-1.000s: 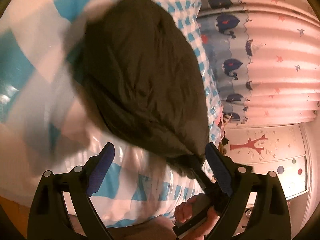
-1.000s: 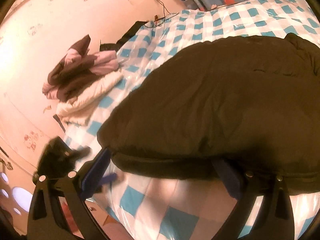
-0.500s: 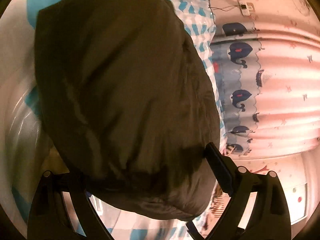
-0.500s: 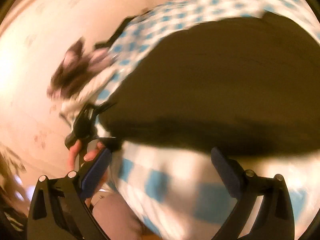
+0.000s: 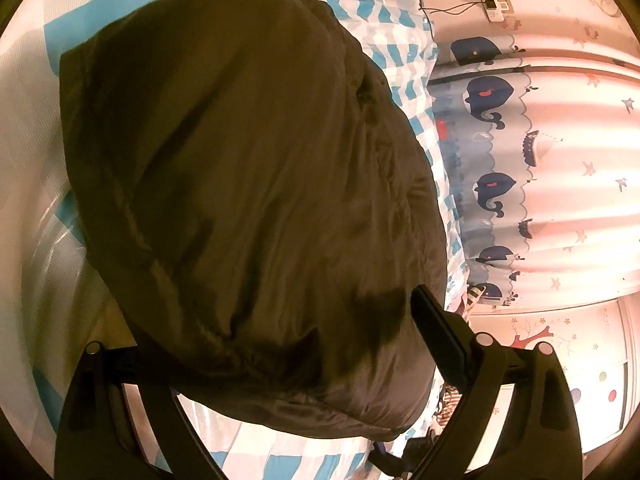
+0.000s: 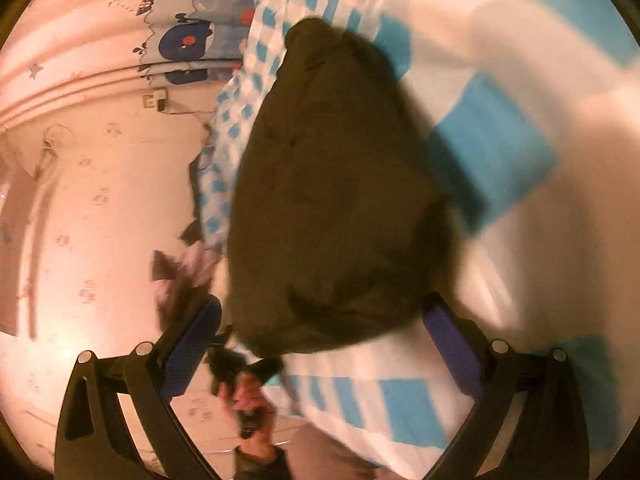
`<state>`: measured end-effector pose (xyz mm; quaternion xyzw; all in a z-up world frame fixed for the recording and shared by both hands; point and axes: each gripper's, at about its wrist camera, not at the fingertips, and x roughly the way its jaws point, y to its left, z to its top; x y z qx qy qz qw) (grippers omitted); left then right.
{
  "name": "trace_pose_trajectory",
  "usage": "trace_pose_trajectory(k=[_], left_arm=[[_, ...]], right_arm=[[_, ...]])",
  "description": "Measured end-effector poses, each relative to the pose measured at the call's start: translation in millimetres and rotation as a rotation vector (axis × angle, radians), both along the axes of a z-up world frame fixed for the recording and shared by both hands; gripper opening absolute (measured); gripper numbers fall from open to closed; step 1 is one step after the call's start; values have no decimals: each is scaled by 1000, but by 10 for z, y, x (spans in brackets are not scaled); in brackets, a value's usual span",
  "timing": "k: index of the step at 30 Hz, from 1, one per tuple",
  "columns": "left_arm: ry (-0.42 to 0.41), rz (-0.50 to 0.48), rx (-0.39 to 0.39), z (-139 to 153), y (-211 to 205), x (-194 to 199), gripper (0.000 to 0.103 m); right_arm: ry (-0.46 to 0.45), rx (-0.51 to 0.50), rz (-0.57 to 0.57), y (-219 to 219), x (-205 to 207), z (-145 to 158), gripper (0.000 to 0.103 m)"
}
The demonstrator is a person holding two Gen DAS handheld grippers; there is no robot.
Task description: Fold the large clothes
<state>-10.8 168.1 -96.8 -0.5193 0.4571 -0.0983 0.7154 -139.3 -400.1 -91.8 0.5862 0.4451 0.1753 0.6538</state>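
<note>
Lying bundled on the checked bedsheet (image 5: 24, 128), dark jacket (image 5: 248, 184) overlaps left gripper (image 5: 288, 344), both jaws apart.

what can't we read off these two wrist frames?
- Left claw, left wrist view: the dark jacket covers its left finger, so any grip on the hem is unreadable.
- Pile of clothes, right wrist view: motion blur; separate items cannot be told apart.
- Jacket's sleeves and front: neither view shows them, only a rounded bundle on the checked bed cover.
- Person's hand: blurred, partly behind the jacket.
</note>
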Motion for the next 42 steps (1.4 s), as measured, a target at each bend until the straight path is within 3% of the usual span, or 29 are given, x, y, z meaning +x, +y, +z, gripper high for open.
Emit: trace_pose_trajectory(k=[3,8,9,10,11,12,14,16,18,21,24,27,31,34,36,38,40,42], left_arm=[[6,8,-4,-43,38,11,88],[29,29,-14,-128,78,20,88],[35,31,-12,-131,74,33,88],[42,36,-9,-129,73,44,88],[51,41,0,-125,70,53,88],[61,45,8,-121,67,66,86],[80,50,26,-122,64,79,74],[76,29,46,-94,56,98,44],[54,-15,79,27,44,120,27],[11,-59,123,266,31,67,17],[-12,-97,133,449,37,-75,16],[-19,-136,114,569,82,-391,16],[-39,-192,112,730,142,-1089,16],[-19,-225,128,589,229,-1540,21],[27,-225,92,319,314,-1678,28],[31,-205,87,149,401,-1745,38],[22,-175,62,57,449,-1769,44],[12,-156,53,14,467,-1792,47]], right_arm=[[-16,74,-20,-51,112,-61,97],[3,61,-39,-52,250,-112,95],[-1,34,-22,-8,298,-93,83],[-5,-29,3,25,327,-57,64],[7,-64,18,44,343,-60,30],[3,-56,13,47,346,-74,27],[-25,-90,18,74,366,-27,22],[-53,-108,16,84,368,55,20],[-89,-145,23,102,350,209,18],[-151,-184,43,116,252,496,17],[-203,-190,65,111,18,761,17],[-223,-186,85,89,-400,915,17],[-219,-165,115,99,-1106,1012,17],[-171,-166,166,147,-1562,872,28],[-108,-129,163,102,-1718,617,53],[-49,-28,106,-21,-1825,309,55],[-49,54,64,-93,-1880,140,57],[-45,94,36,-111,-1885,45,65]])
